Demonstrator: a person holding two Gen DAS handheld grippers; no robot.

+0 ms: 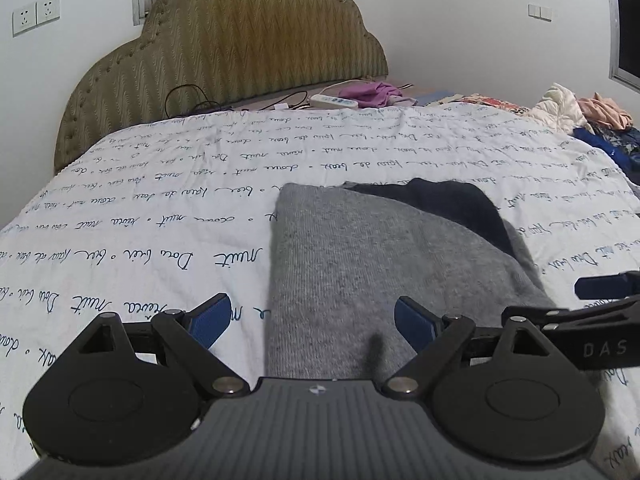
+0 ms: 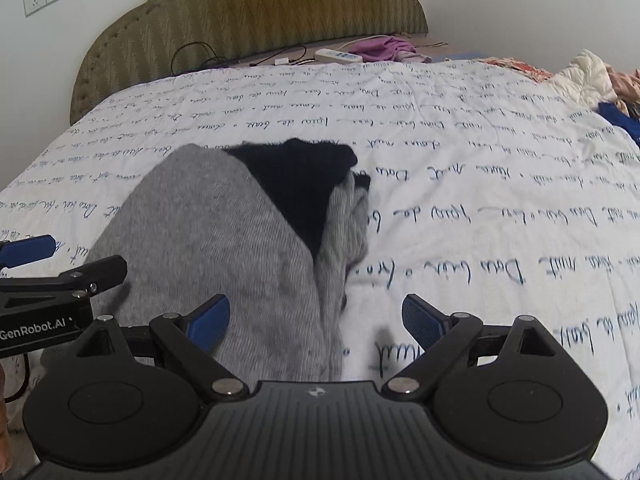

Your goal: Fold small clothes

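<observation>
The left claw (image 1: 310, 318) stands spread wide with nothing between its blue pads, poised over the near left edge of the grey garment (image 1: 360, 264). The right claw (image 2: 316, 318) is likewise spread and empty, its left pad above the garment's near right part and its right pad over bare bedspread (image 2: 500, 184). No earlier view shows it, so only the wide stance can be told. Each claw appears at the side of the other's view, so the 2 sit close together at the garment's near end.

Taking the grey garment as the landmark: it lies flat on the white, script-printed bedspread, running away from the claws toward the padded headboard (image 1: 240, 40). A dark navy part (image 2: 296, 184) shows at its far end, and along its right side a strip of grey knit is doubled and bunched. Beyond the garment, near the headboard, lie a power strip (image 1: 334, 101) and a purple cloth (image 1: 374, 94); far off to its right sits a heap of other clothes (image 1: 580, 114).

As a judgement, at least 1 fold looks made, since the piece reads as a narrow, layered strip. A further fold bringing the near end over the far end seems left, and the heap suggests more pieces wait.
</observation>
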